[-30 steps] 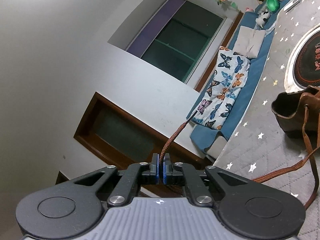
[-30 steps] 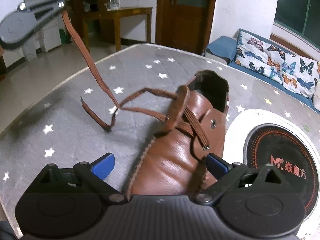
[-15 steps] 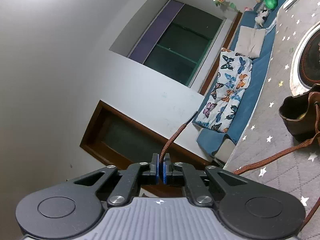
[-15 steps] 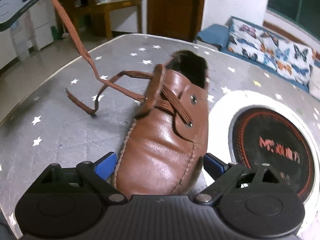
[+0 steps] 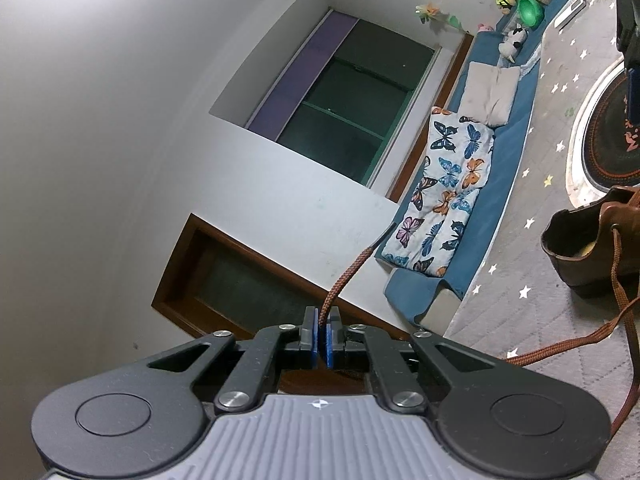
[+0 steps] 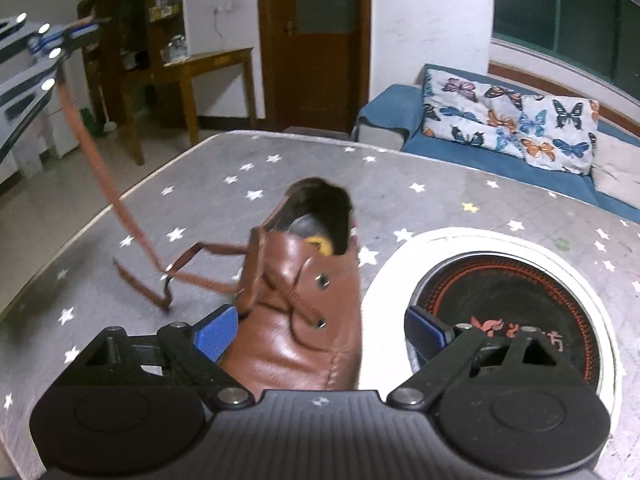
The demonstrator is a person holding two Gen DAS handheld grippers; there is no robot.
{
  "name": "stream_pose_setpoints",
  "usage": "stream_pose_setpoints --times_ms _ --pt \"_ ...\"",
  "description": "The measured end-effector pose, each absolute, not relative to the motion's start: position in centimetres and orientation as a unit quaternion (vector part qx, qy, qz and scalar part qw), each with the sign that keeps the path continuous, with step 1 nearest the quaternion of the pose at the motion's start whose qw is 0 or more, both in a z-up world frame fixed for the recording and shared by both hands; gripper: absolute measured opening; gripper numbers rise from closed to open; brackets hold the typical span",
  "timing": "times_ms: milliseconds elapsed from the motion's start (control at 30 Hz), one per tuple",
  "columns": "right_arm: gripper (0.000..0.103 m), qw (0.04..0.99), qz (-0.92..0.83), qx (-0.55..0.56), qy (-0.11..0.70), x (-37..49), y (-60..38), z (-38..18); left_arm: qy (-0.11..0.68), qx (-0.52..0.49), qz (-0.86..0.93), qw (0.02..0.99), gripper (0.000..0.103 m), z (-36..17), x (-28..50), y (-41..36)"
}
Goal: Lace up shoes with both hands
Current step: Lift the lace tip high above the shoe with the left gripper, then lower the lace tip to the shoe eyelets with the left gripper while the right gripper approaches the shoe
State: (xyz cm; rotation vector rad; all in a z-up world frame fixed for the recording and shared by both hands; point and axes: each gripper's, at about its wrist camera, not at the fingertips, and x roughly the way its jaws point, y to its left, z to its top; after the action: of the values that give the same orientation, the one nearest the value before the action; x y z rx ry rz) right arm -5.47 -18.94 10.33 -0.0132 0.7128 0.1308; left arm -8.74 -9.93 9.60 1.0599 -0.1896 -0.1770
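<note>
A brown leather shoe [image 6: 304, 316] lies on the grey star-patterned table [image 6: 224, 168], toe toward the right wrist camera. My right gripper [image 6: 320, 330] is open, its blue fingers either side of the toe. A brown lace [image 6: 108, 184] runs up from the shoe's left side to my left gripper [image 6: 86, 34], held high at the upper left. In the left wrist view my left gripper [image 5: 323, 332] is shut on the lace [image 5: 344, 276], whose tip pokes out above the pads. The shoe's heel [image 5: 592, 248] shows at the right edge. A loose lace end [image 6: 136, 286] rests on the table.
A round induction cooker [image 6: 504, 304] with a white ring sits on the table right of the shoe. A blue sofa with butterfly cushions [image 6: 516, 124] stands behind the table. A wooden side table [image 6: 200, 68] and door [image 6: 316, 40] are at the far left.
My left gripper has pulled the lace upward and leftward, drawing it tauter. The right gripper has come closer over the shoe's toe; the shoe has shifted a little.
</note>
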Motion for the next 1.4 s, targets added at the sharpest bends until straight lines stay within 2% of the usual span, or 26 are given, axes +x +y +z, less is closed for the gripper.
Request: stream_pose_setpoints --times_ms 867,1400 --pt "0.092 0.944 0.017 0.033 0.328 -1.3 -21.0 10.0 -0.075 0.500 -0.134 0.853 0.004 9.0 -10.5 -11.3" --pt "0.093 0.949 -0.006 -0.040 0.311 -3.6 -19.7 9.1 0.022 0.433 -0.265 0.861 0.004 7.5 -12.5 -16.9"
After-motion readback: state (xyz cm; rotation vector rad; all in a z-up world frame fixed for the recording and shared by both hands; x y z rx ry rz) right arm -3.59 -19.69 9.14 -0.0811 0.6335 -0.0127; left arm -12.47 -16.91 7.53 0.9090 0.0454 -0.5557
